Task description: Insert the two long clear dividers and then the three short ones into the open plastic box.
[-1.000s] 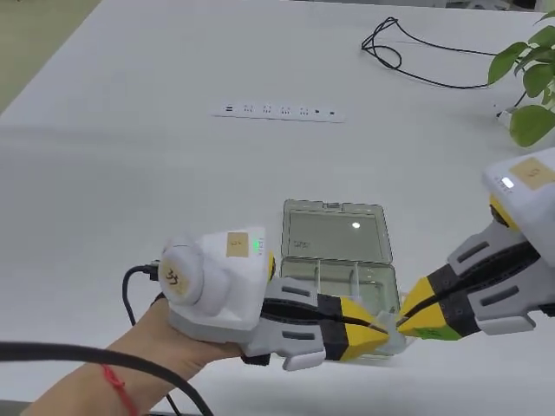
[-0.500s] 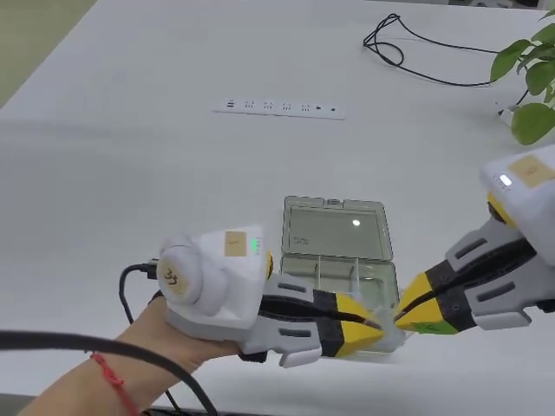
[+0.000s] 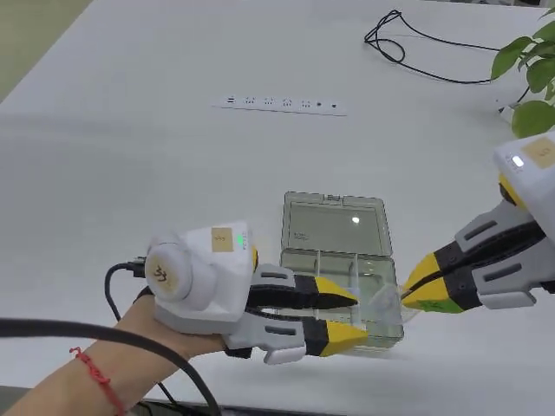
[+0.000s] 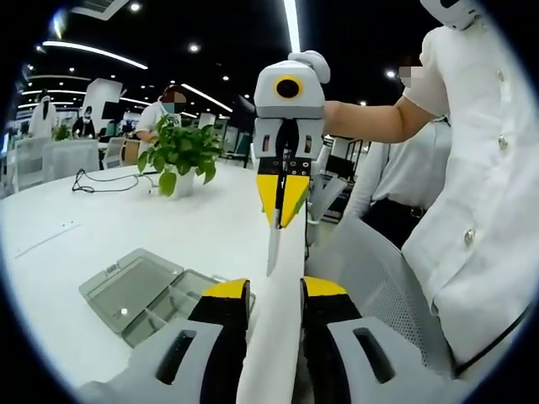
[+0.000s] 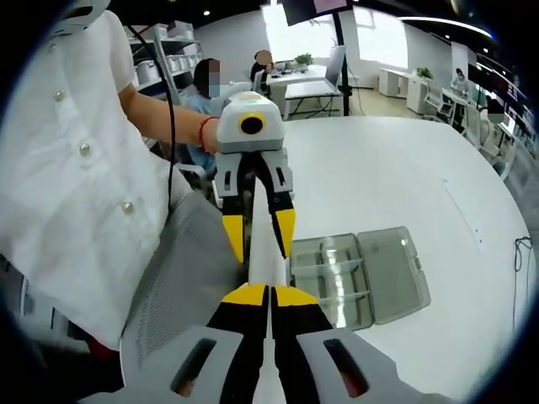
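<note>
Since some dividers (image 3: 354,274) already stand in the open plastic box (image 3: 335,225), work remains: my right gripper (image 3: 404,292) jaws grasp one clear divider (image 4: 273,248), left gripper (image 3: 355,316) jaws are released.

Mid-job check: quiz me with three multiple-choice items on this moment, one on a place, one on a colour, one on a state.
1. Against the plastic box, the power strip lies:
A. inside it
B. beyond it, farther from the person
C. under it

2. The jaw tips of the left gripper are:
A. red
B. yellow
C. blue

3. The right gripper is:
A. open
B. shut on the clear divider
C. shut on the box's rim

Key: 1 B, the strip lies past the box in the head view; 2 B, yellow over black; 3 B, its jaws pinch the divider's end.
</note>
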